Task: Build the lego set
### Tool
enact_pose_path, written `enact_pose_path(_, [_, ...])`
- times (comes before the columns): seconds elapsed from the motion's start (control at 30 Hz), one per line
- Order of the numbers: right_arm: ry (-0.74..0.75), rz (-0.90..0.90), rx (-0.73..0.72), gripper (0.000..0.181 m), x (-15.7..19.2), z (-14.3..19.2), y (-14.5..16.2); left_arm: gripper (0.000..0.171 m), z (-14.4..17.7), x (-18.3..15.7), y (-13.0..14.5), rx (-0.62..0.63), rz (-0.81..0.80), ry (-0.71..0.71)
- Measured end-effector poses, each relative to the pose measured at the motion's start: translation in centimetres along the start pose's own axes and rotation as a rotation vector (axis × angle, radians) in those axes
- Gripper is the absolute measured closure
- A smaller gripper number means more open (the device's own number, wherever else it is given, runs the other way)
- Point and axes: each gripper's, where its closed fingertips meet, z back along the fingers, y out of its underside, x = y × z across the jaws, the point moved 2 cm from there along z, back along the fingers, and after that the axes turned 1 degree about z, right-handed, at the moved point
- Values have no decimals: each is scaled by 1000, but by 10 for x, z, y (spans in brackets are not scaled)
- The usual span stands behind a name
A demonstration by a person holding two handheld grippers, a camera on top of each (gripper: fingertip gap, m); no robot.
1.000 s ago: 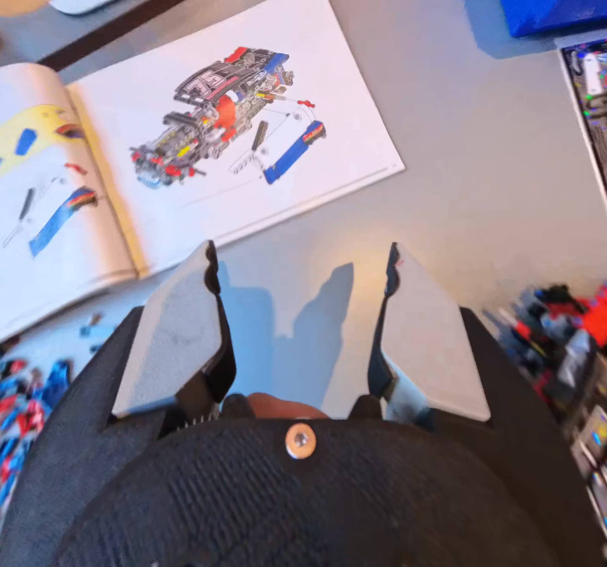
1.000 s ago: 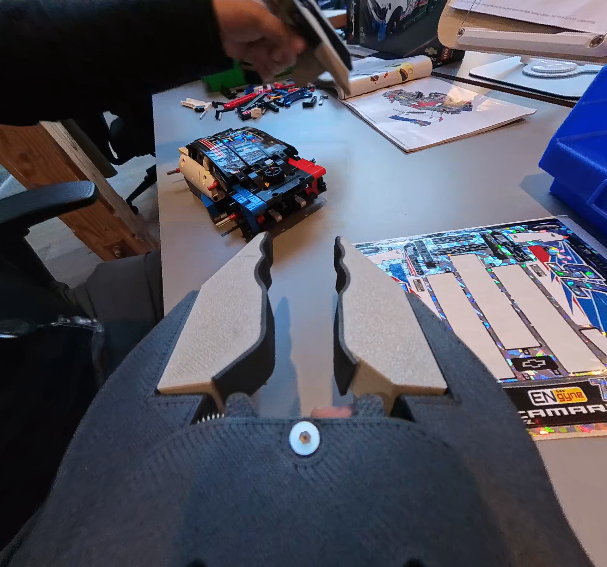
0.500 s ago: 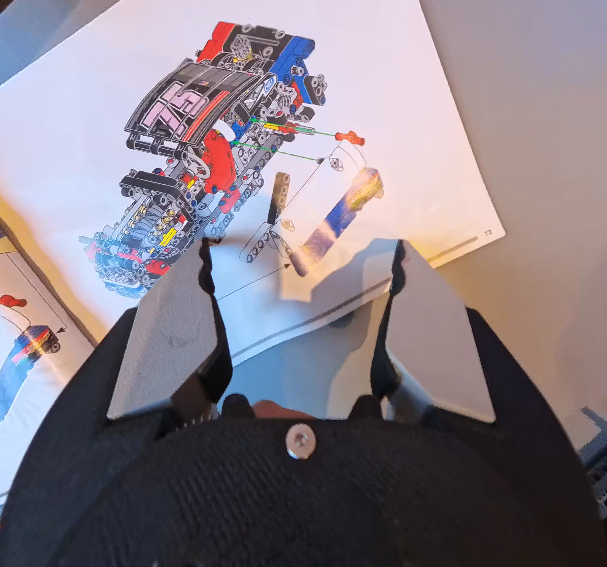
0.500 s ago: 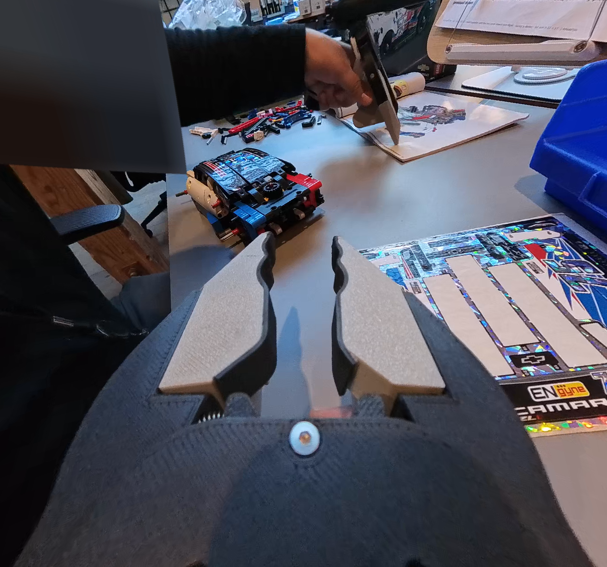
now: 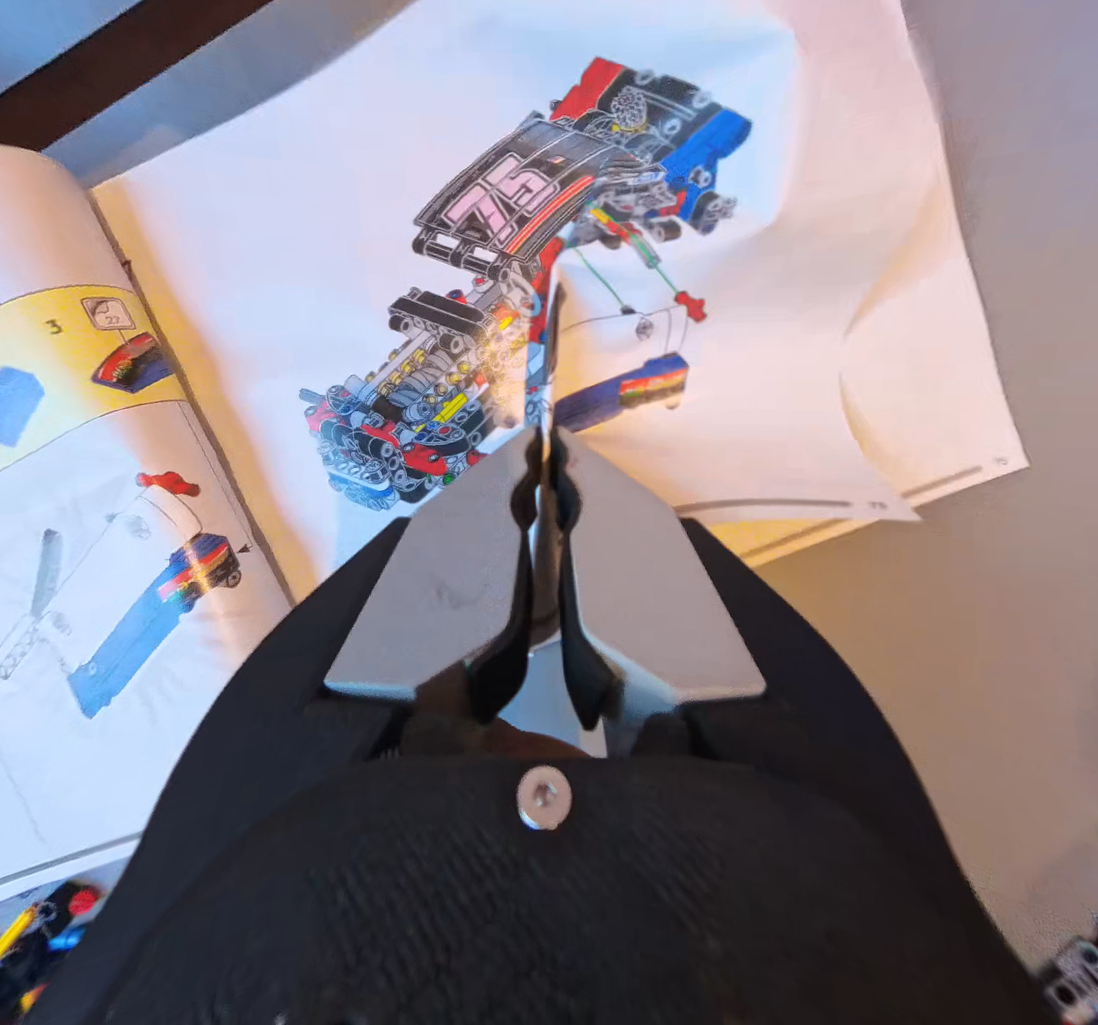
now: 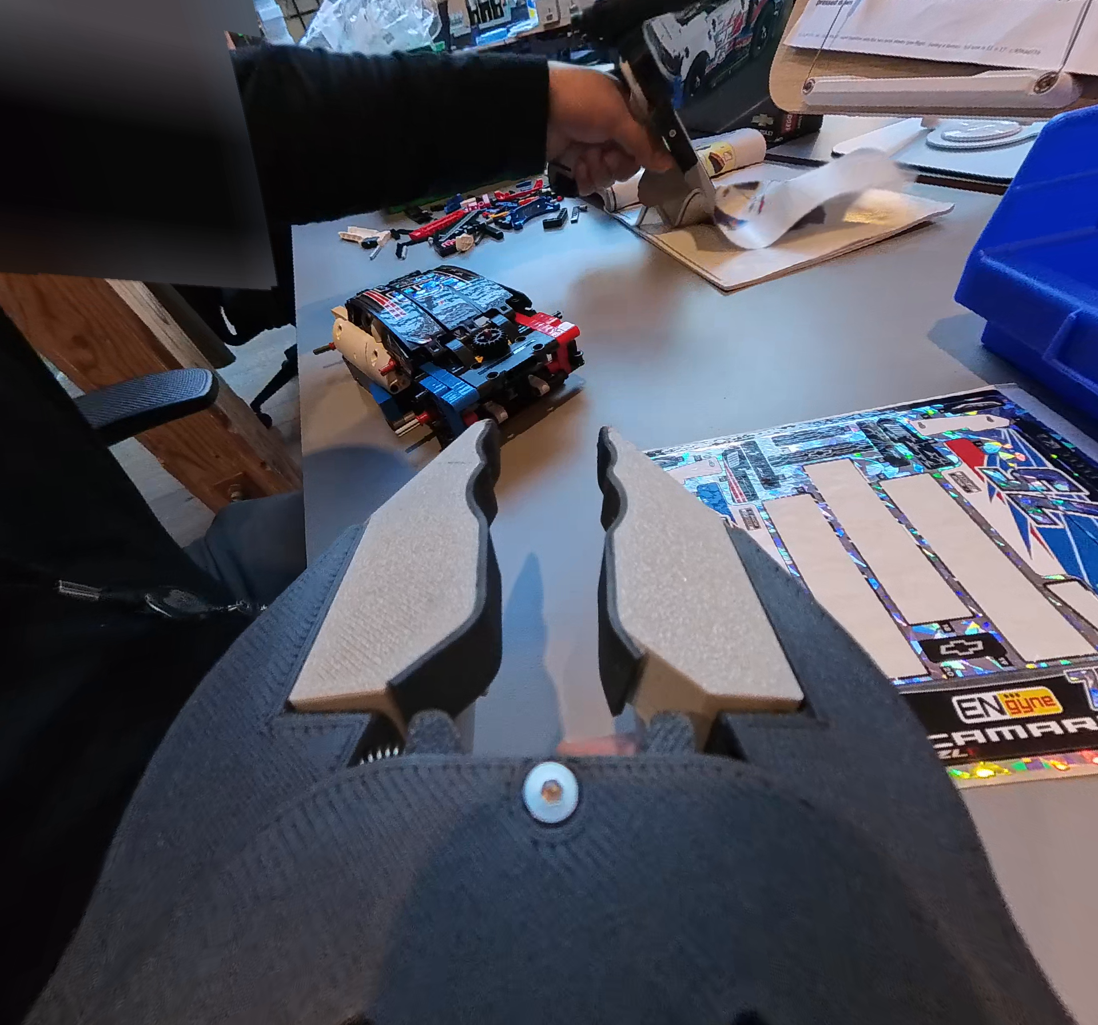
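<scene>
The open instruction booklet (image 5: pixel 119 521) lies on the grey table. My left gripper (image 5: pixel 543 438) is shut on the edge of its right-hand page (image 5: pixel 772 343), which buckles upward. In the right wrist view the left gripper (image 6: pixel 683 206) holds that page (image 6: pixel 802 194) curled above the booklet (image 6: pixel 772 260). The partly built lego car (image 6: pixel 457 349), black, blue and red, sits on the table just beyond my right gripper (image 6: pixel 543 444), which is open, empty and above the table. Loose lego pieces (image 6: pixel 475 218) lie left of the booklet.
A holographic sticker sheet (image 6: pixel 891 521) lies right of my right gripper. A blue bin (image 6: pixel 1046 260) stands at the right edge. The set's box (image 6: pixel 731 28) and a paper stand (image 6: pixel 950 4) are at the back. A chair armrest (image 6: pixel 148 396) is off the table's left edge. About 40 cm separates my left fingertips from my right.
My left gripper came down onto the booklet, closed on the right-hand page and lifted it so it curls. My right gripper has stayed still and open.
</scene>
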Motion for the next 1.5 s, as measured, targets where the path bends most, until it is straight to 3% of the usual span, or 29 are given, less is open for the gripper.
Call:
enact_pose_path(0.2, [2,-8,-3,150,-1,0,0,171,9,-1,-1,-42,52,89])
enact_pose_path(0.33, [3,-6,-5,150,-1,1,0,171,46,11,-10,-181,123,195])
enact_pose_path(0.43, [-5,40,-25,163,5,-5,-8,171,82,38,-11,-302,229,251])
enact_pose_path(0.5, [-44,64,46,166,12,-22,-19,171,97,61,-3,-342,293,267])
enact_pose_path(0.63, [-41,160,260,163,0,-80,-53,169,108,103,18,-374,366,250])
enact_pose_path(0.77, [-66,255,382,161,-27,-168,-90,164,107,135,34,-408,474,291])
enact_pose_path(0.97, [-40,341,651,165,-95,-354,-89,144,108,171,64,-476,710,364])
enact_pose_path(1.07, [26,341,756,172,-132,-426,-73,141,134,174,79,-505,663,278])
enact_pose_path(1.17, [-40,303,800,170,-130,-469,-67,125,167,158,103,-480,540,213])
enact_pose_path(1.33, [-44,395,726,168,-120,-516,-94,125,202,114,155,-449,359,128])
enact_pose_path(1.43, [-130,306,794,174,-104,-523,-88,123,207,81,187,-412,295,134])
enact_pose_path(1.5, [-146,252,798,174,-97,-515,-99,123,211,61,208,-402,265,124])
